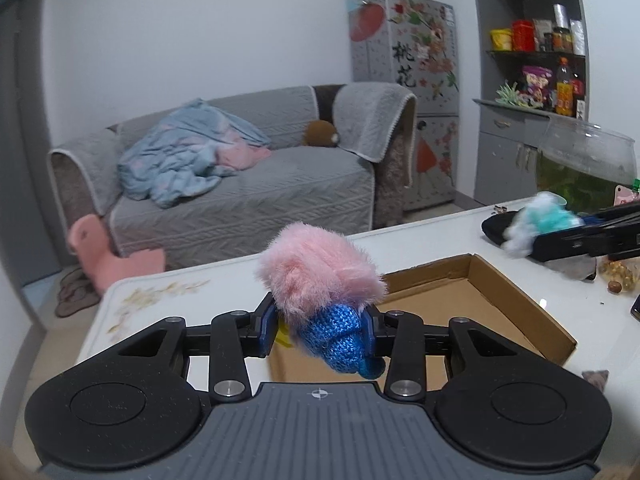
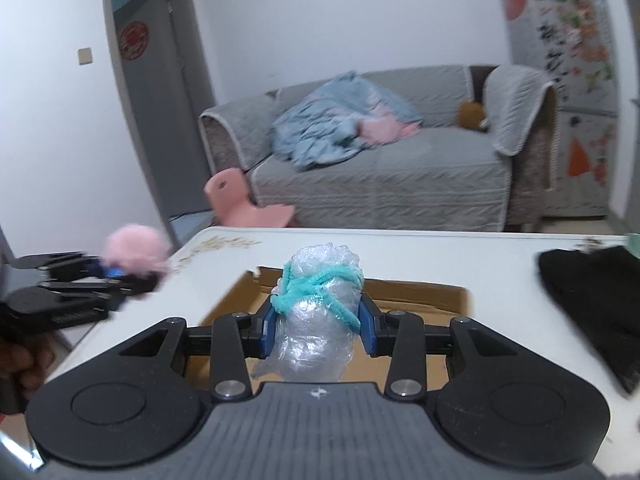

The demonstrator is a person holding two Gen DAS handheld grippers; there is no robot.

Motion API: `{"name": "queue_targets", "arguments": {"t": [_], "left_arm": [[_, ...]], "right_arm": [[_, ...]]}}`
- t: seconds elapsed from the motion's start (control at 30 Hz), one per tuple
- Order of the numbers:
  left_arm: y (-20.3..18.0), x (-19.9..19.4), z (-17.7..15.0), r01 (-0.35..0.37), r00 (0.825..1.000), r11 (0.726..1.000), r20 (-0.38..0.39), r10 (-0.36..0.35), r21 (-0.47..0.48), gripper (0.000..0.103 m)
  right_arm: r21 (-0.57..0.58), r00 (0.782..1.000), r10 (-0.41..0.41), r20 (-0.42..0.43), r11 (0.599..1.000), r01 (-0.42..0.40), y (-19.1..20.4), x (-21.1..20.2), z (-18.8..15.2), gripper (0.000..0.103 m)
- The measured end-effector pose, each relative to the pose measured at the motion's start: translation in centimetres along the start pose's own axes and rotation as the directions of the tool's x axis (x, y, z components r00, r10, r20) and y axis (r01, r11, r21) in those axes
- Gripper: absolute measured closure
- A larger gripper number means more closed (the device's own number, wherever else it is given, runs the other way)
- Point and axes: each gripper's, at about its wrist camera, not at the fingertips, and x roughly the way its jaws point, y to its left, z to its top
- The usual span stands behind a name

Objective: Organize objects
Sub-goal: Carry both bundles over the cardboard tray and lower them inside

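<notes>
My left gripper (image 1: 320, 326) is shut on a pink furry and blue knitted toy (image 1: 326, 292), held above the white table (image 1: 168, 300) near the open cardboard box (image 1: 460, 308). In the right wrist view my right gripper (image 2: 318, 330) is shut on a clear plastic bundle tied with teal yarn (image 2: 316, 316), held over the cardboard box (image 2: 420, 296). The left gripper with the pink toy (image 2: 134, 254) shows blurred at the left of that view. At the right edge of the left wrist view, blurred, is the right gripper with the teal bundle (image 1: 540, 226).
A black cloth (image 2: 592, 300) lies on the table at the right. A glass fishbowl (image 1: 584, 164), beads (image 1: 620, 276) and small items stand at the table's far right. Beyond the table are a grey sofa (image 1: 256, 184), a pink stool (image 1: 108, 256) and shelves (image 1: 532, 40).
</notes>
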Motion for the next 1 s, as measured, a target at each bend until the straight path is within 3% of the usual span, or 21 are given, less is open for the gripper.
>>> {"name": "queue_targets", "arguments": {"t": [0.17,0.33,0.47,0.8,1.0], "left_arm": [[0.8,5.9,-0.4,0.049,0.996,0.999,-0.075,-0.051,-0.021,0.057],[1.3,10.9,-1.6,0.035,0.988,0.999,-0.150,-0.035,-0.004,0.056],[1.7,13.9,-2.6,0.016,0.979,1.000,-0.204,-0.015,0.005,0.056],[2.4,16.6,-2.9,0.004,0.966,0.999,-0.259,0.007,0.041,0.055],[1.8,18.1,-2.9,0.007,0.946,0.997,-0.325,0.019,0.079,0.052]], "right_arm": [[0.058,0.995,0.053,-0.085,0.997,-0.048,-0.5,5.1,1.0,0.066],[0.089,0.981,0.063,-0.184,0.995,-0.047,-0.8,11.2,1.4,0.066],[0.099,0.970,0.051,-0.237,0.995,-0.028,-0.6,13.8,1.5,0.066],[0.094,0.947,0.011,-0.322,0.995,0.020,-0.4,17.5,1.1,0.065],[0.090,0.934,0.002,-0.357,0.995,0.033,-0.1,18.1,0.7,0.062]]}}
